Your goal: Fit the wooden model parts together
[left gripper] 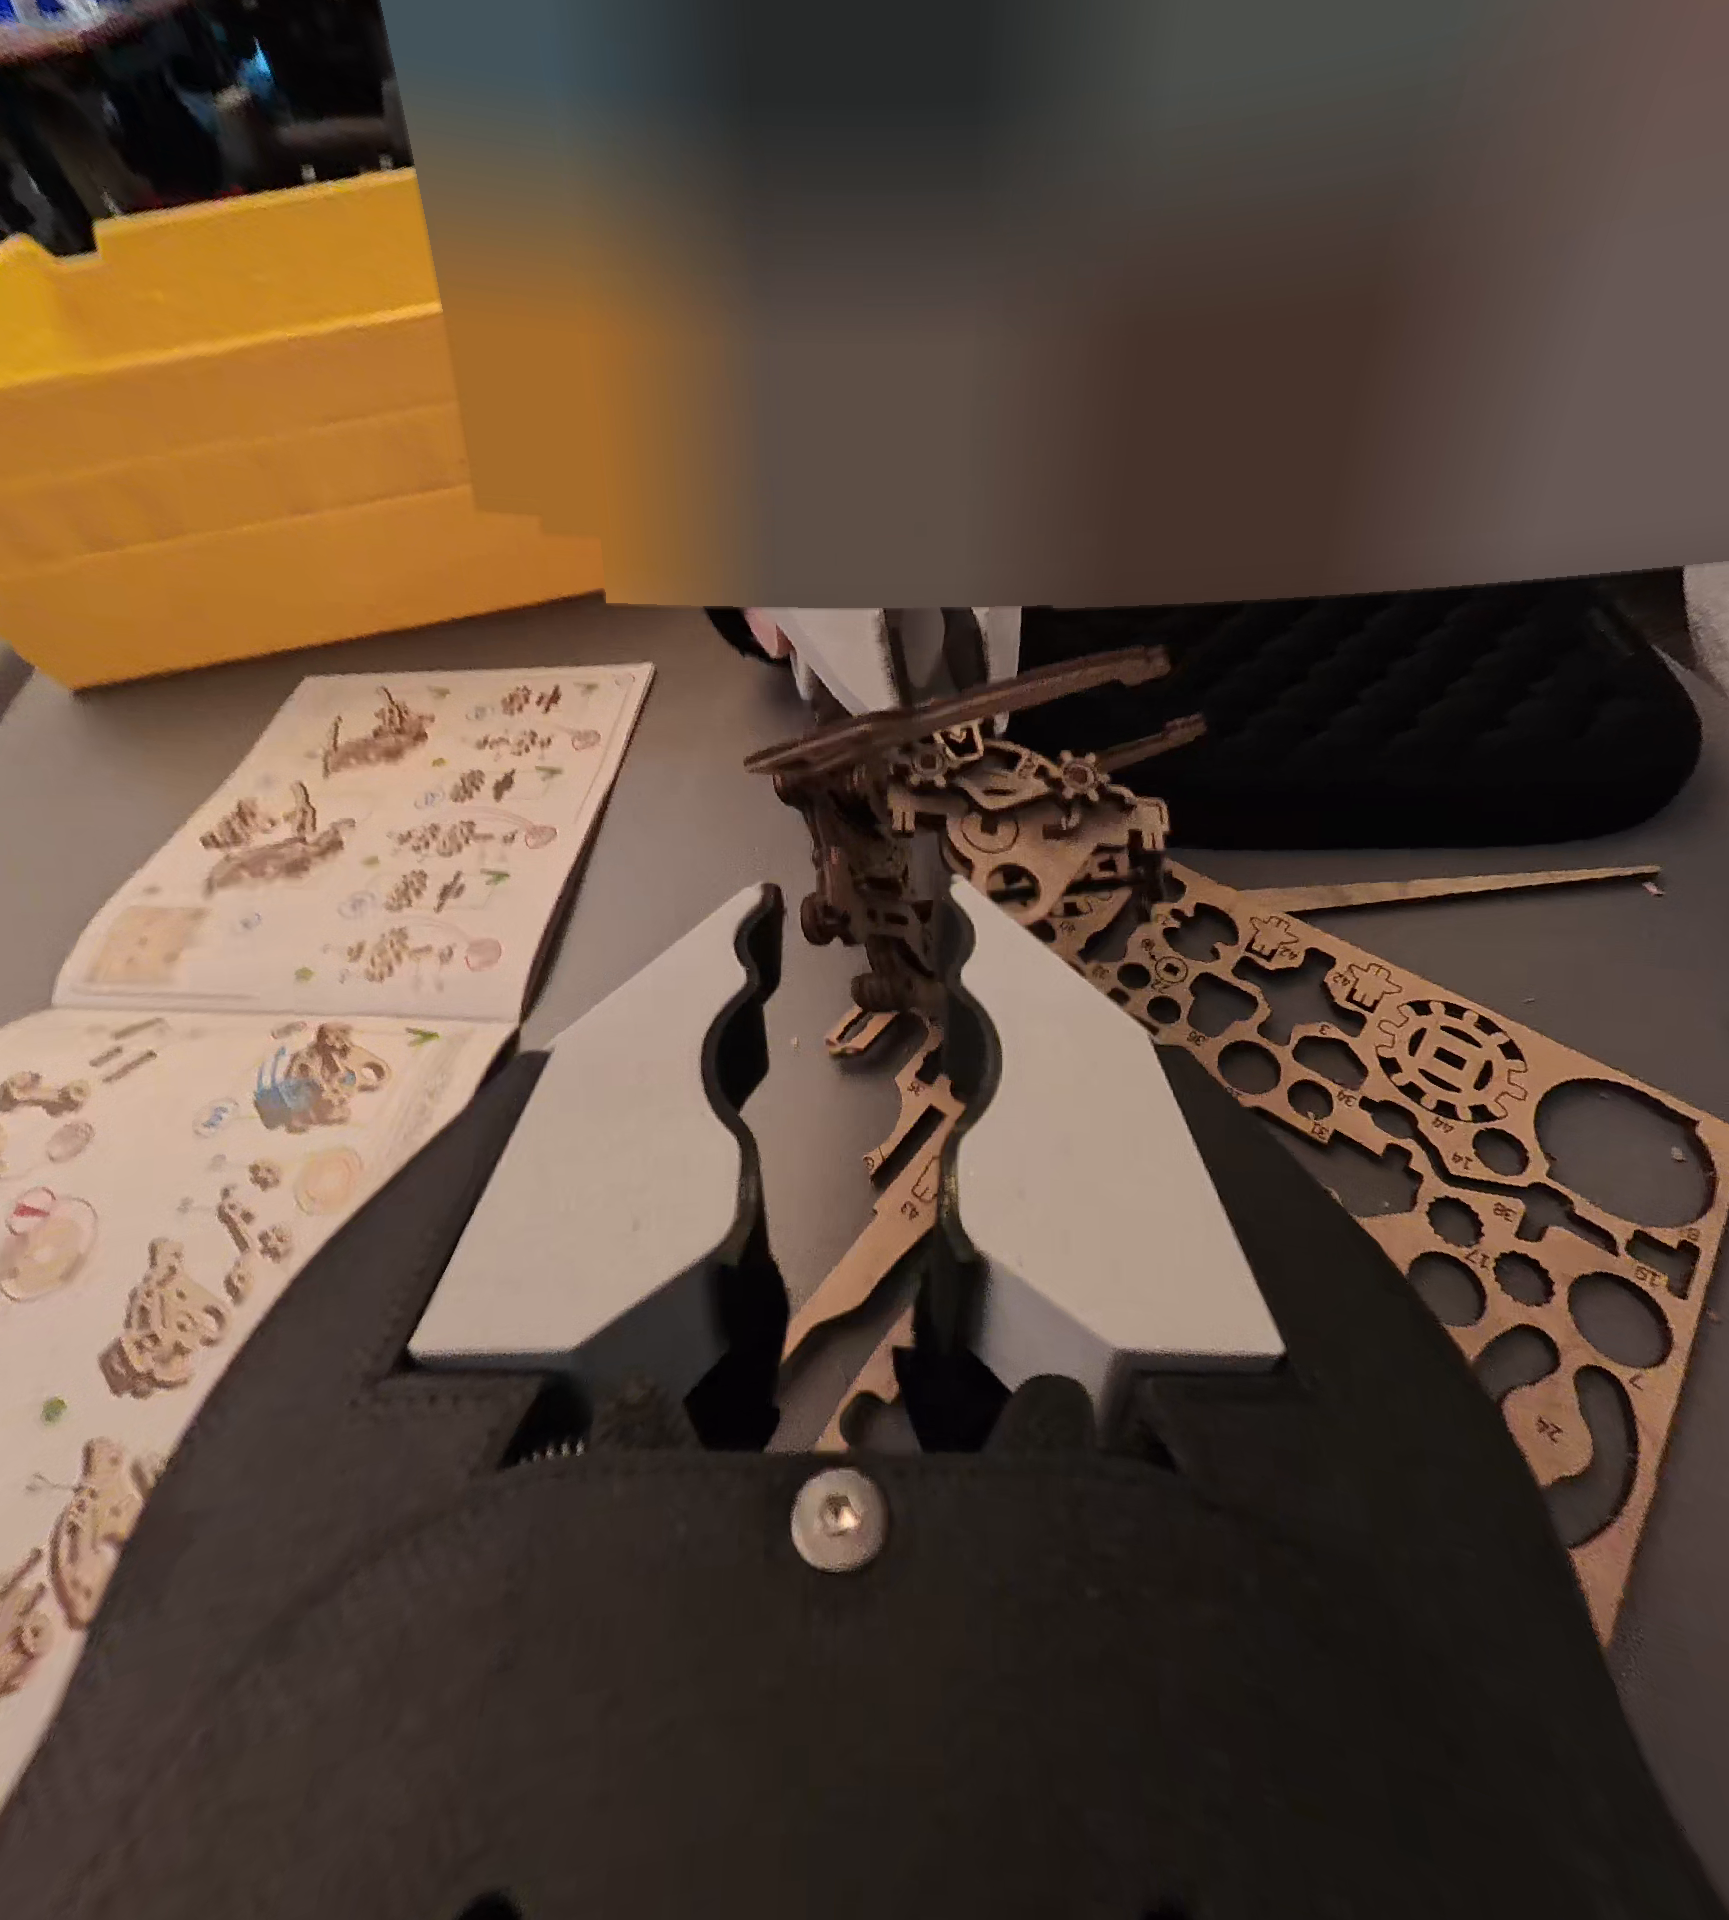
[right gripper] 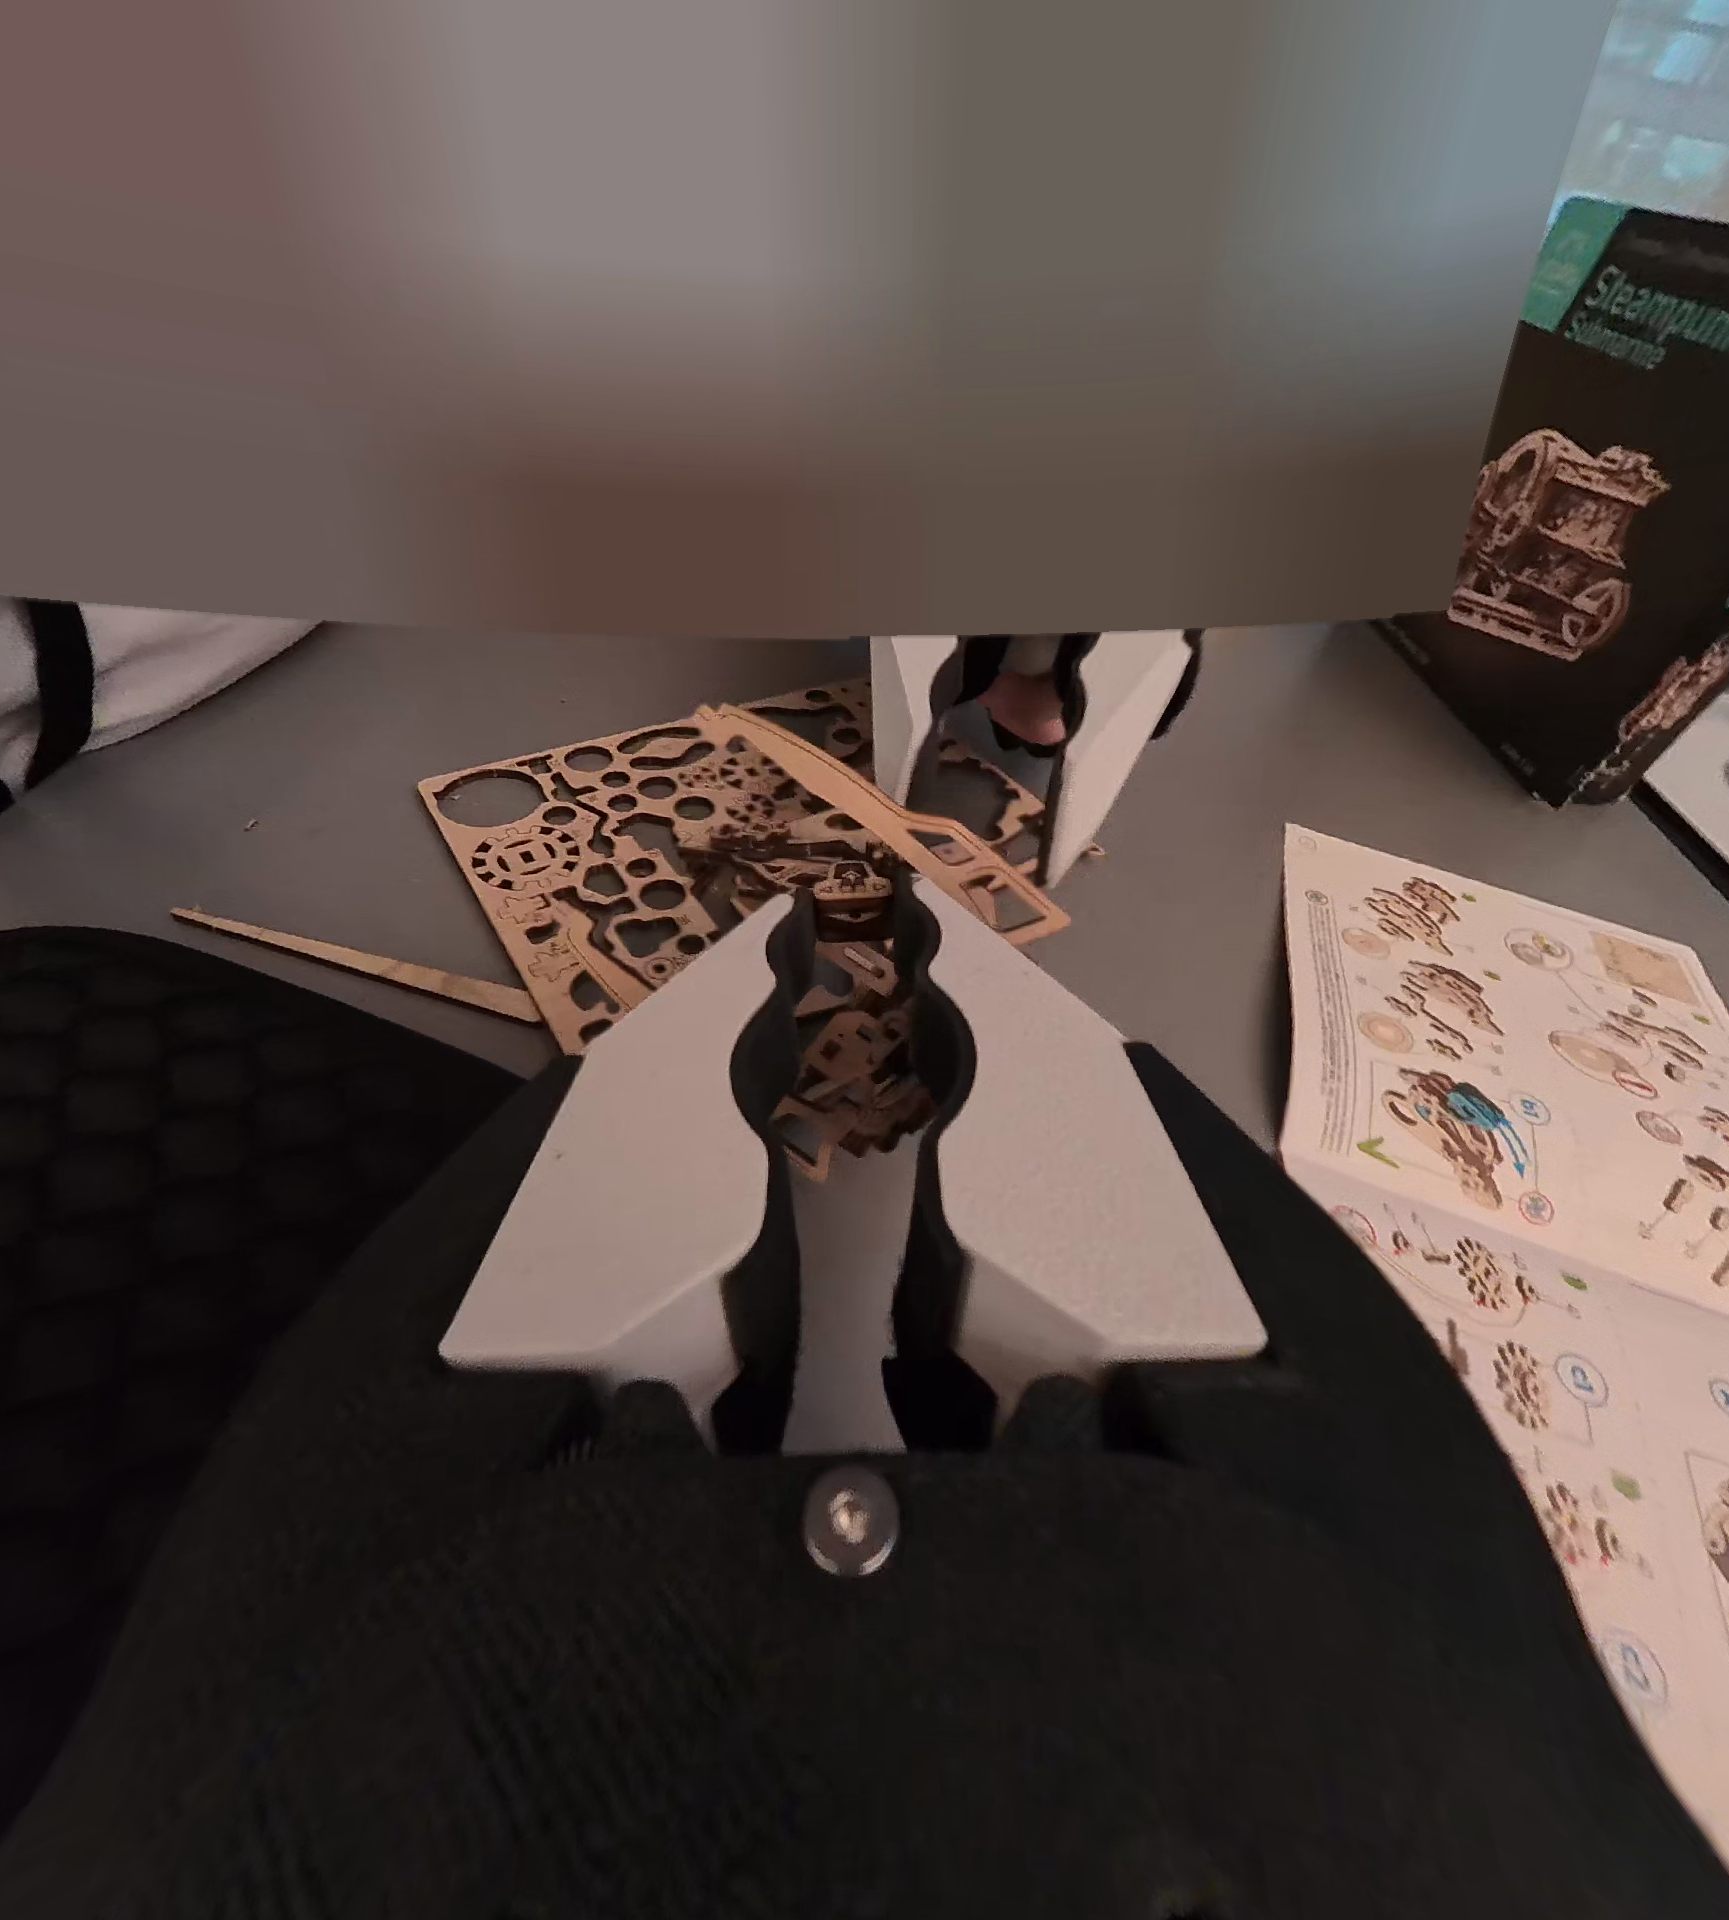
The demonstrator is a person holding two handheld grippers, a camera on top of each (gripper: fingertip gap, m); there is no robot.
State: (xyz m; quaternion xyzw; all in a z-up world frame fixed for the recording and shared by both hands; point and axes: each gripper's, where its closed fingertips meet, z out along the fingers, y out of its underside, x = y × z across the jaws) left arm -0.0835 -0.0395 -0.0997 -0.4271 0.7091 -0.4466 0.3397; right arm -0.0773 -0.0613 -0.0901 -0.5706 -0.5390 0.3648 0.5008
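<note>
The wooden model (left gripper: 995, 842), a partly assembled dark-brown piece with small gears and curved arms, stood raised over the punched-out parts sheet (left gripper: 1411, 1122), which lay flat on the grey table (left gripper: 683, 810). All positions below are given relative to that sheet.

Left gripper (left gripper: 865, 904): its grey fingers stood well apart, with nothing between them. Its tips were just short of the model, at the sheet's near-left edge. In the right wrist view the same gripper (right gripper: 985, 862) stood upright at the far edge of the sheet, its tips low over it; whether they touched it could not be determined.

Right gripper (right gripper: 849, 914): the fingers were drawn narrow and clamped on the model (right gripper: 844, 899), a small capped part of which showed at the tips. The model was held over the middle of the sheet (right gripper: 569, 883). In the left wrist view this gripper (left gripper: 891, 665) appeared beyond the model, largely hidden by the blurred patch.

A thin wooden sliver (left gripper: 1462, 888) lay beside the sheet's far side, next to a black padded cushion (left gripper: 1359, 748). An open instruction booklet (left gripper: 320, 935) lay left of the sheet. A yellow bin (left gripper: 195, 468) stood beyond the booklet. A dark product box (right gripper: 1649, 499) stood upright, well apart from the sheet.
</note>
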